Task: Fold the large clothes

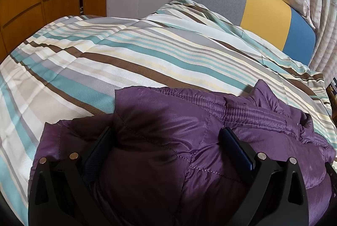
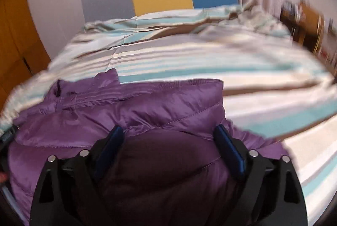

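Jacket (image 1: 160,120): purple, quilted and puffy, lying bunched on the striped bed cover (image 1: 105,51), near its front edge. Expect it to be light, soft and springy, with a slick shell that can slide between pads. Your left claw (image 1: 166,141) stands wide, padding bulging between its fingers (image 1: 238,148); whether it pinches the fabric cannot be told. Your right claw (image 2: 168,141) stands likewise wide over the padding. Take hold along a stitched seam or the elastic hem (image 1: 210,97). Long axis runs left to right across the bed, collar apparently between the claws.
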Motion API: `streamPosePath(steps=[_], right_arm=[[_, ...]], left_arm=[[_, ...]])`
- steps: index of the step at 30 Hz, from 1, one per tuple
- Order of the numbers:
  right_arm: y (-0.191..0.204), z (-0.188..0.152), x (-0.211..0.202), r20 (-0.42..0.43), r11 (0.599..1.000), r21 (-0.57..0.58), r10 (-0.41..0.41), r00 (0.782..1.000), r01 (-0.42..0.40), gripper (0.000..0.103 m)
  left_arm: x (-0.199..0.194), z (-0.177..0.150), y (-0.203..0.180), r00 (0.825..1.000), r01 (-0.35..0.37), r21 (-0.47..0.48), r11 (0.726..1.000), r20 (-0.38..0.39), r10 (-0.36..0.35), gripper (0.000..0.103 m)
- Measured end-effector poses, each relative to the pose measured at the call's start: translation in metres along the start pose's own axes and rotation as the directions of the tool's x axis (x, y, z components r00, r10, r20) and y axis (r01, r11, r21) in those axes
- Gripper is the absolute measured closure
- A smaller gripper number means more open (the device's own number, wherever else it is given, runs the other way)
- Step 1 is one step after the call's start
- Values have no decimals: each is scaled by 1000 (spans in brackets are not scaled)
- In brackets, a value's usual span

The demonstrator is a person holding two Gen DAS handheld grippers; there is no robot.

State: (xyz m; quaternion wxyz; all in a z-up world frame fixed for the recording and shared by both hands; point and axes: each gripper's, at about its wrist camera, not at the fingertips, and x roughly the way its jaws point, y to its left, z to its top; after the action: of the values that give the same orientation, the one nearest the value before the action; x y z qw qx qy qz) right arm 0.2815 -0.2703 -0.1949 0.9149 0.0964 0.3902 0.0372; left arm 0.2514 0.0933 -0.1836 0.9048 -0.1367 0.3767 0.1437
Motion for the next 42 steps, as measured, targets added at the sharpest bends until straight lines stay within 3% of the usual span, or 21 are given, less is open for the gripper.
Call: streamPosePath(steps=[5,10,18,22,23,25,26,28,32,35,38,40,42], right_arm=[[4,1,12,-21,999,-22,-26,999,25,11],[4,1,12,-22,999,-21,-25,999,25,10],[1,-2,4,8,1000,-15,-26,1000,26,10],[4,-5,-24,110,998,-17,-51,993,53,11],[6,-7,-34,131,998,-24,-59,990,62,12],[12,-13,-53,150,998,-36,-42,988,48,21],[17,-19,-65,152,999,-43,5,988,2,23],[27,-29,-83,139,995,-67,80,987,-71,39],[54,-55,-113,90,963,-149,238,967,-223,51],[77,-75,-126,45,928,-237,307,951,-288,64],[99,-94,-127,-4,896,-322,321,947,-305,76],[109,-103,-118,-43,887,-350,308,951,-303,80],[119,-117,-99,-96,879,-401,238,966,-256,80]], left_arm=[[-2,1,2,1000,15,-13,1000,-13,-15,3],[-35,-10,13,999,19,-6,1000,-34,-19,3],[-100,-62,82,999,-20,-136,990,-43,14,3],[-113,-89,114,994,95,-265,959,-35,-108,3],[-119,-93,114,992,116,-258,959,-16,-124,3],[-125,-98,108,983,170,-229,958,-25,-181,8],[-127,-101,107,977,199,-236,951,-32,-212,11],[-130,-109,103,955,275,-272,922,-30,-294,11],[-126,-118,103,924,351,-342,872,-22,-381,13],[-123,-117,109,906,395,-402,827,23,-422,14],[-118,-113,114,911,389,-458,800,64,-407,20],[-116,-109,111,918,375,-455,807,63,-391,20],[-114,-110,99,919,367,-450,814,41,-391,27]])
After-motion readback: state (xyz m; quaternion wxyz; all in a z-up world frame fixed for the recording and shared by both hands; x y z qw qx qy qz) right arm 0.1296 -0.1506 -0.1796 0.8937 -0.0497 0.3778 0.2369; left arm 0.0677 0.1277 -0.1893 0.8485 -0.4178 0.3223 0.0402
